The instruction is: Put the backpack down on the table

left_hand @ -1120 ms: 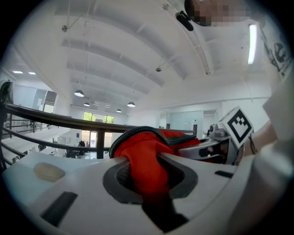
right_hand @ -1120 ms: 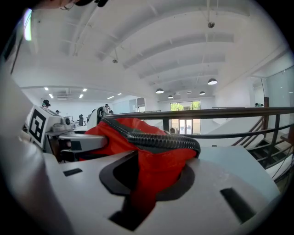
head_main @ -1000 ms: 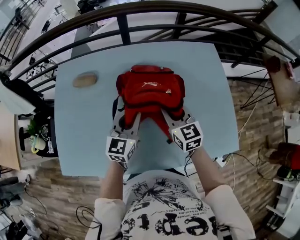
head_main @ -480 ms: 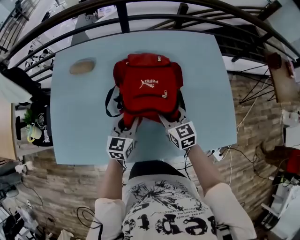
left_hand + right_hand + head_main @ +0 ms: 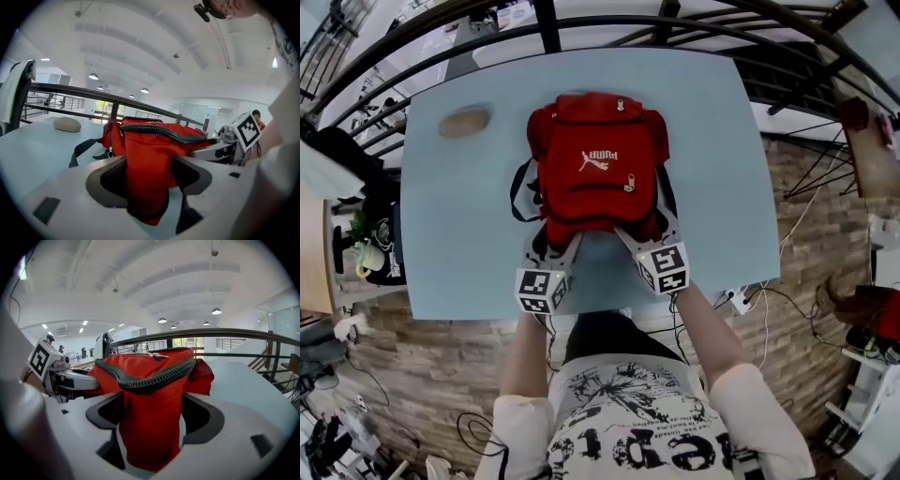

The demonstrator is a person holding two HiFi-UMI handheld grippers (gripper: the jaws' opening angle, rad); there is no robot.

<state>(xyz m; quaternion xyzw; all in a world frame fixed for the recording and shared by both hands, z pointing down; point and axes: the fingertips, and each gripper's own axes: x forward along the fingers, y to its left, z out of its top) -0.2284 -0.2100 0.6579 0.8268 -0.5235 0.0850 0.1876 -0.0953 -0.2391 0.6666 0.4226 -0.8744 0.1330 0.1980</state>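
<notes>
One red backpack (image 5: 595, 169), flat on the single pale blue table (image 5: 712, 141), near the middle, front pocket upward. One black strap (image 5: 518, 192) looped out at the left side. Two grippers, left gripper (image 5: 553, 246) and right gripper (image 5: 645, 230), side by side at the pack's near edge. Jaws of each just opened wide, red fabric between them, unpinched. One beige oval object (image 5: 464, 121), well apart, far left.

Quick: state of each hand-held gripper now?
Left hand-held gripper: open, just opened, backpack fabric between jaws.
Right hand-held gripper: open, just opened, backpack between.
</notes>
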